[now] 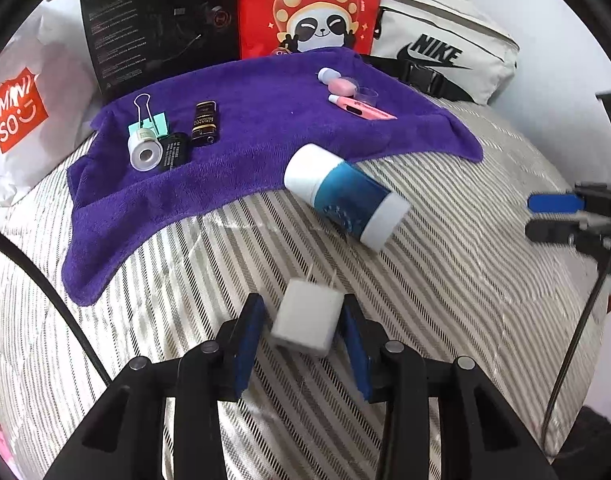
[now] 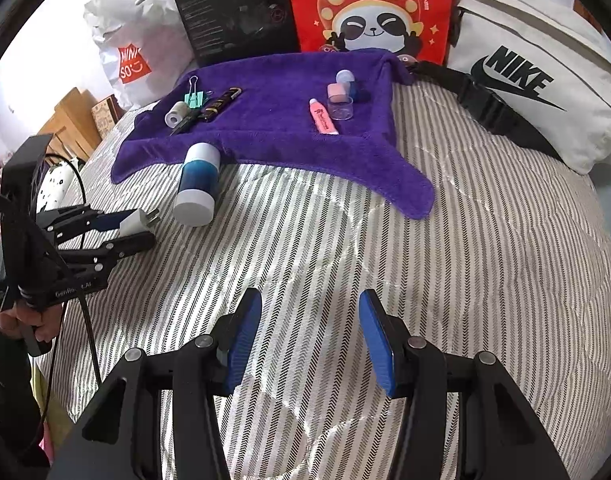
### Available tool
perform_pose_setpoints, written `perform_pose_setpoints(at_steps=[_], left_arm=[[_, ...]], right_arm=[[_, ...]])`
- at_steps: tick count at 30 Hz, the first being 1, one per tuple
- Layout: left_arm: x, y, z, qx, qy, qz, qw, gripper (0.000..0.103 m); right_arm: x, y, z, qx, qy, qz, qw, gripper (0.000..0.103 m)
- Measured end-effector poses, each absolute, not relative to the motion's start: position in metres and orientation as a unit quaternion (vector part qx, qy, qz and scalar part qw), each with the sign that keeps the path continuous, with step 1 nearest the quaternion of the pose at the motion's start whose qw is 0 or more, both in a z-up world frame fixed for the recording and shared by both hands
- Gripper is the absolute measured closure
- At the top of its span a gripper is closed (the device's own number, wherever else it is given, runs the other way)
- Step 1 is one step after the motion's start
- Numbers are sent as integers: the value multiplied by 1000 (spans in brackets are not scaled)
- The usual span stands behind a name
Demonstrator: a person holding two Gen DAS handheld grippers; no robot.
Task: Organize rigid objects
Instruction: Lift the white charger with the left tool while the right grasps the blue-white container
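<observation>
White USB charger plug [image 1: 307,322] gripped by left gripper [image 1: 303,320] above striped quilt [image 1: 445,280]; right gripper [image 2: 310,336] open, empty. Transfer step: next, carry to purple towel [image 1: 265,120].

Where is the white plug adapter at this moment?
The white plug adapter sits between the fingers of the left gripper, above the striped bedcover, nearer than the blue-and-white bottle.

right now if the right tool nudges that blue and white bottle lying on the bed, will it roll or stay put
Probably rolls: the bottle lies on its side and looks round and smooth. The soft striped bedcover may slow it quickly. One end rests against the purple towel, which would likely block rolling that way. It looks stiff, so it should not squash.
</observation>
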State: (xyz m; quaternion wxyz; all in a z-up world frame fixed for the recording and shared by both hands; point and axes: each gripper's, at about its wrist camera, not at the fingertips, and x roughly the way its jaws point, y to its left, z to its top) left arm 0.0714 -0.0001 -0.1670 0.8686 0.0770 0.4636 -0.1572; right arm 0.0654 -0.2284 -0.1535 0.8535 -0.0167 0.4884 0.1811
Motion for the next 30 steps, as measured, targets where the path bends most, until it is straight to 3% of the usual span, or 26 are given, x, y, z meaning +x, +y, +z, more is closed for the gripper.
perform_pose_setpoints(at_steps=[6,19,30], left_arm=[[71,3,-166,93,458,-134,874,74],[51,99,-167,6,459,-20,888,74],[70,98,-168,-18,455,14,890,74]], right_arm=[[67,-221,-154,-11,485,193,853,53],[88,-171,-139,-32,448,227,864,53],[100,-133,-143,-60,450,231,860,53]])
